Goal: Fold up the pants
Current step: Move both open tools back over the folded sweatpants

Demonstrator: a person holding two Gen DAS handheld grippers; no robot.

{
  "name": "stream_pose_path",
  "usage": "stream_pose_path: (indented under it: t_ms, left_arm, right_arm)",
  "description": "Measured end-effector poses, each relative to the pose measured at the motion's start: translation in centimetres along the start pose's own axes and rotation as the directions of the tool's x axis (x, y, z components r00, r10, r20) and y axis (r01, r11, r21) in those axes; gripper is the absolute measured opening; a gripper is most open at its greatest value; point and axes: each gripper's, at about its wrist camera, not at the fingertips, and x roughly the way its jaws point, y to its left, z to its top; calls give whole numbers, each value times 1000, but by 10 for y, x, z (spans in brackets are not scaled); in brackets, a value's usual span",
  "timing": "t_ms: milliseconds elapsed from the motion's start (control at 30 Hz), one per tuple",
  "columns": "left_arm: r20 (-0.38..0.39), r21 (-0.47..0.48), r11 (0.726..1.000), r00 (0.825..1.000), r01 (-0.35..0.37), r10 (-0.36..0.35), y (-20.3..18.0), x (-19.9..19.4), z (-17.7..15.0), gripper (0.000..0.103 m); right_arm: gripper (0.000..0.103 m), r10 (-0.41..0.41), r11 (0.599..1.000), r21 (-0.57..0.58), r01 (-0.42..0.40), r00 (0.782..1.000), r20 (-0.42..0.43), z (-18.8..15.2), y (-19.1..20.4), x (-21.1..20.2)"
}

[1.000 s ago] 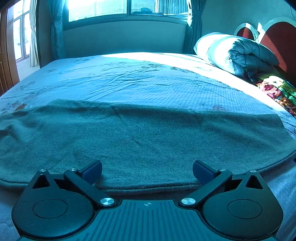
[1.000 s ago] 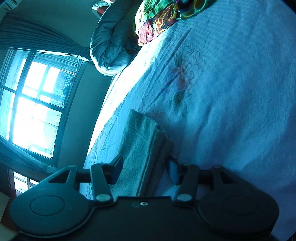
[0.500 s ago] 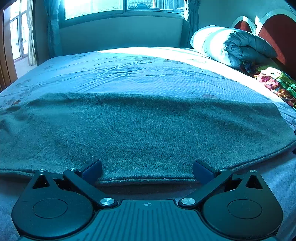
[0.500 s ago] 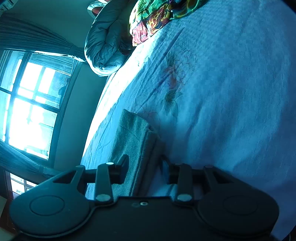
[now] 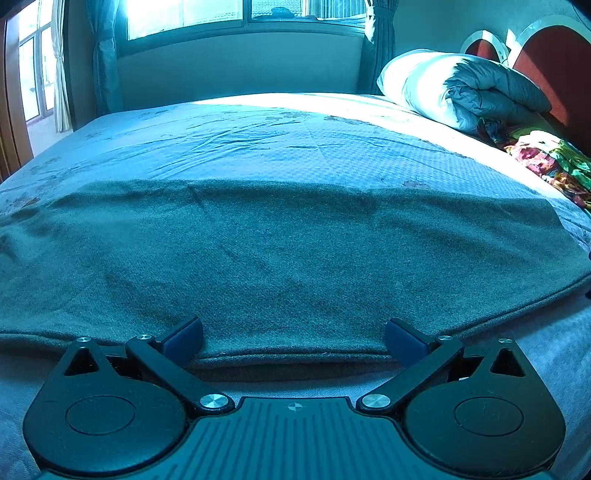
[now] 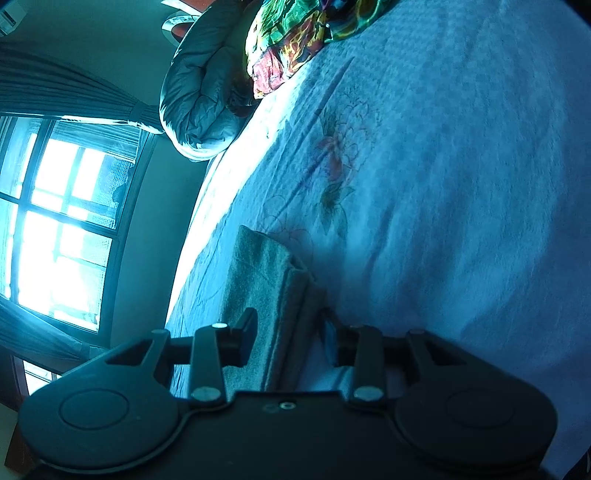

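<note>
Dark green pants (image 5: 295,258) lie flat across the bed sheet (image 5: 295,140), stretching from left to right in the left wrist view. My left gripper (image 5: 293,336) is open wide at their near hem, one finger on each side of a stretch of that edge. In the right wrist view, which is rolled sideways, the folded end of the pants (image 6: 262,273) runs between the fingers of my right gripper (image 6: 288,332). Its jaws are narrow and the pads sit against both sides of the cloth layers.
A rolled grey and white quilt (image 5: 461,88) and a bright patterned cloth (image 5: 546,162) lie at the head of the bed by the red headboard (image 5: 554,66). A window (image 5: 221,14) with curtains is behind the bed. Bare sheet extends beyond the pants.
The left gripper has edged forward and down, so the pants' near hem now sits between its open fingers. The right gripper's jaws have narrowed onto the pants' end.
</note>
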Motion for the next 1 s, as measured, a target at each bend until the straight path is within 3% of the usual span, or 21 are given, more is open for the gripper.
stream_pose_path:
  t_ms: [100,267,367,433,533,600,833,967,1000]
  left_arm:
    - [1,-1,1000,1000,0,0,0,0,0,103]
    - [12,-16,1000,1000,0,0,-3,-7,0,103]
    - [13,0,1000,1000,-14,14,-6,-4,-4,103]
    - [12,3,1000,1000,-16,16,-7,-3,-5,103]
    - [14,8,1000,1000,-21,21,-8,-3,-5,103]
    - [19,11,1000,1000,-23,23,-8,-3,-6,103]
    - [14,16,1000,1000,-22,22,-8,-1,-6,103]
    - [20,31,999,999,-38,37,-12,-1,-8,103]
    - [22,28,999,999,-38,37,-11,0,-8,103]
  right_arm:
    - [26,-24,999,-29,24,1000,-12,1,4,3]
    - [41,-19,998,-61,18,1000,-21,0,11,7]
    - [43,-34,995,-100,32,999,-26,-2,17,9]
    - [40,-39,993,-109,35,999,-29,-1,17,9]
    - [24,-41,995,-95,38,999,-26,0,10,7]
    - [23,-21,995,-95,19,999,-24,1,6,6]
    - [42,-27,986,-162,31,999,21,-8,19,10]
    - [48,-78,968,-239,74,997,-6,-9,32,15]
    - [44,-98,961,-261,92,995,-9,-9,36,17]
